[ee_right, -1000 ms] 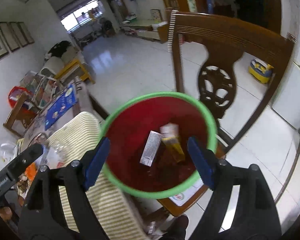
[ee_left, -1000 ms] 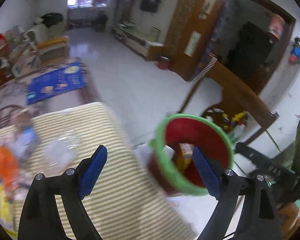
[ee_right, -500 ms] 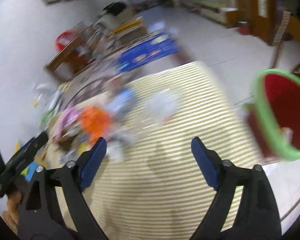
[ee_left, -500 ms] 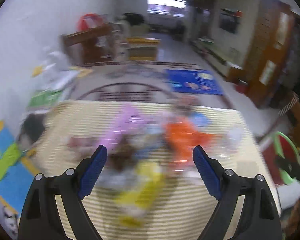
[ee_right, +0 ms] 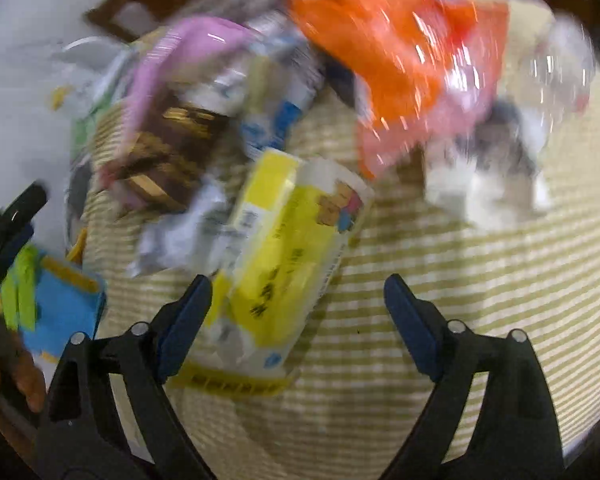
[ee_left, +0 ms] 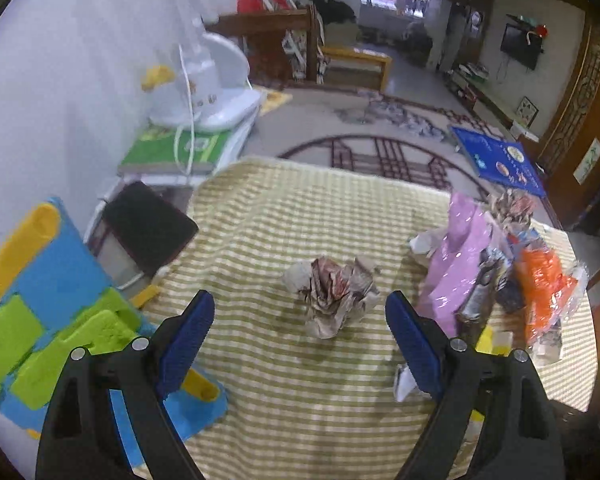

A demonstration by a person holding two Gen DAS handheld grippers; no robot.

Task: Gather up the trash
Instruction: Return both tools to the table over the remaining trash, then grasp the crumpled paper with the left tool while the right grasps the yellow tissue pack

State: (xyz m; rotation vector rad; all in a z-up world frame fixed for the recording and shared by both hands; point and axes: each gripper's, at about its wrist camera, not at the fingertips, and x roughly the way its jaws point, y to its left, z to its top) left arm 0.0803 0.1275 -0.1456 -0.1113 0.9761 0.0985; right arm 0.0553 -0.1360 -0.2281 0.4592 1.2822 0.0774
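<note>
Currently, the left gripper (ee_left: 300,316) is spread wide and holds nothing; a crumpled paper ball (ee_left: 332,294) lies on the striped tablecloth (ee_left: 300,400) just ahead of it, between the lines of its fingers. Further ahead and to its right lies a heap with a pink bag (ee_left: 456,256) and an orange wrapper (ee_left: 540,280). The right gripper (ee_right: 298,304) is likewise wide open and empty. A yellow carton (ee_right: 276,264) lies just ahead of its left finger; motion blur obscures the heap beyond.
</note>
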